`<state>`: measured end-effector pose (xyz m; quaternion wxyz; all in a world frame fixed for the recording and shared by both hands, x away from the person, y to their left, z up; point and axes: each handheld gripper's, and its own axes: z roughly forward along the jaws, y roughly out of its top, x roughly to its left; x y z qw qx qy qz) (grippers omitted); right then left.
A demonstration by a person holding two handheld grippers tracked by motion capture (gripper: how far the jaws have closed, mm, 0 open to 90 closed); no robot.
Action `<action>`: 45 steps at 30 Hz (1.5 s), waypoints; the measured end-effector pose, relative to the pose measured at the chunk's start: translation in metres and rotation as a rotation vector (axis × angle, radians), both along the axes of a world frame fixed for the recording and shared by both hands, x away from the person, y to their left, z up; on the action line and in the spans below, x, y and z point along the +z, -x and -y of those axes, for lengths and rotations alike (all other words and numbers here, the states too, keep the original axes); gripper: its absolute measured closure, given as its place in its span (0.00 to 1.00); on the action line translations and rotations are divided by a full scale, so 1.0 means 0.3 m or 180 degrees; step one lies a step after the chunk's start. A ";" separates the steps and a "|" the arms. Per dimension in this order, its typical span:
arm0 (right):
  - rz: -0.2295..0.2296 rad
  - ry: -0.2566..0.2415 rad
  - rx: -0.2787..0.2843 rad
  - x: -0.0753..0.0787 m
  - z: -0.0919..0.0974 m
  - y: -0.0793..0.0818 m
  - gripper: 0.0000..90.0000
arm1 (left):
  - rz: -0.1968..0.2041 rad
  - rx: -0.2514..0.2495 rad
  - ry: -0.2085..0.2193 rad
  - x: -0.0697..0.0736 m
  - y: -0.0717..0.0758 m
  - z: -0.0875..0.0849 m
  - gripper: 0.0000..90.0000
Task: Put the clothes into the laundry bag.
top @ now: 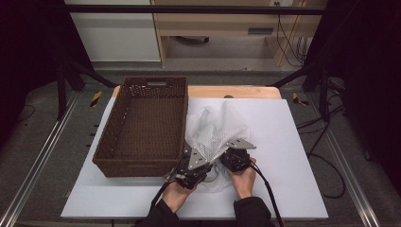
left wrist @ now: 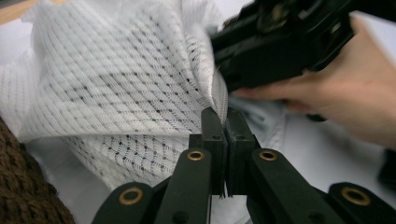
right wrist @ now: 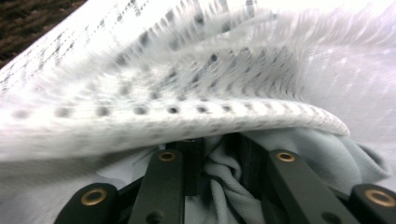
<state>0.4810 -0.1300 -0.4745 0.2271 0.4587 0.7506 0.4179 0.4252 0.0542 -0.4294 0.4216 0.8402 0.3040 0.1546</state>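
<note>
A white mesh bag (top: 217,128) lies bunched up on the white table cover, right beside the wicker basket. My left gripper (top: 199,155) is at its near edge, and in the left gripper view it (left wrist: 227,117) is shut on the bag's seamed edge (left wrist: 220,95). The mesh (left wrist: 126,84) billows up behind the jaws. My right gripper (top: 231,152) is close beside the left, under the mesh (right wrist: 187,79). It (right wrist: 219,145) is shut on a bunched pale grey-white cloth (right wrist: 226,189) that sits beneath the mesh.
A dark brown wicker basket (top: 137,169) stands left of the bag, with nothing inside it. The white cover (top: 288,156) spreads wide to the right and front. A wooden table edge (top: 236,91) shows behind. Black frame legs stand at both far corners.
</note>
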 end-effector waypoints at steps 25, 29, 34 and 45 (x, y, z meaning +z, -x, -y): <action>0.0058 -0.0199 0.0893 0.050 0.074 0.146 0.95 | 0.0019 0.0091 0.0204 0.031 0.004 -0.006 0.98; 0.0075 -0.0233 0.0779 0.033 -0.008 0.072 0.95 | 0.0046 0.0051 0.0245 0.060 0.029 -0.015 0.98; 0.0208 -0.0066 0.0291 -0.014 -0.044 -0.001 0.95 | 0.0006 0.0012 0.0225 0.052 0.036 -0.019 0.98; 0.0201 0.0021 0.0344 0.019 0.006 0.072 0.53 | -0.0008 0.0117 0.0124 0.006 0.002 -0.024 0.98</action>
